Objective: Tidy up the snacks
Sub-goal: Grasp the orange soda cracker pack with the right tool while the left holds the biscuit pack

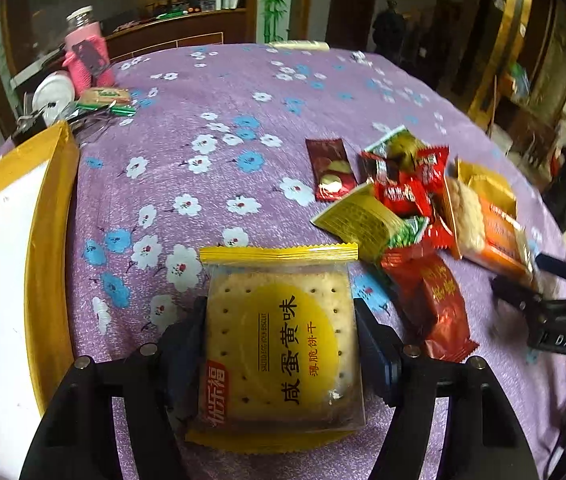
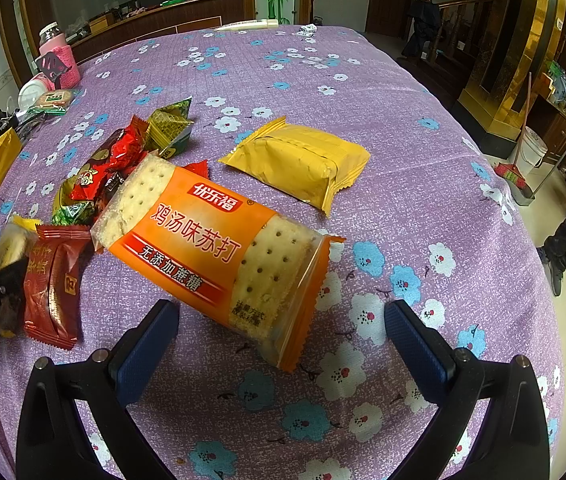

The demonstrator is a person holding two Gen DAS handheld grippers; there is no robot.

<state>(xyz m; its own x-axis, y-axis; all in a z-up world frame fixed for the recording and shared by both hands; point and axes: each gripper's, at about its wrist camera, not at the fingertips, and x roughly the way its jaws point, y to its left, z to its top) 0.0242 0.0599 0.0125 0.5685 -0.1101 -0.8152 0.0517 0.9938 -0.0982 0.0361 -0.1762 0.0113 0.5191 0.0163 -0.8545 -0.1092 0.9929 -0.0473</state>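
Our left tongs [image 1: 283, 352] pinch the yellow cracker pack [image 1: 281, 344]; a gold-rimmed box [image 1: 49, 240] lies to their left. Our right tongs [image 2: 283, 344] gape before the orange cracker pack [image 2: 211, 248], with the candy pile [image 2: 103, 172] beyond-left.

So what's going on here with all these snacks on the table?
Someone is sorting snacks with two handheld grippers. The left gripper is shut on a yellow cracker packet, beside a gold-rimmed box. The right gripper is open, right by the orange cracker packet lying on the purple tablecloth.
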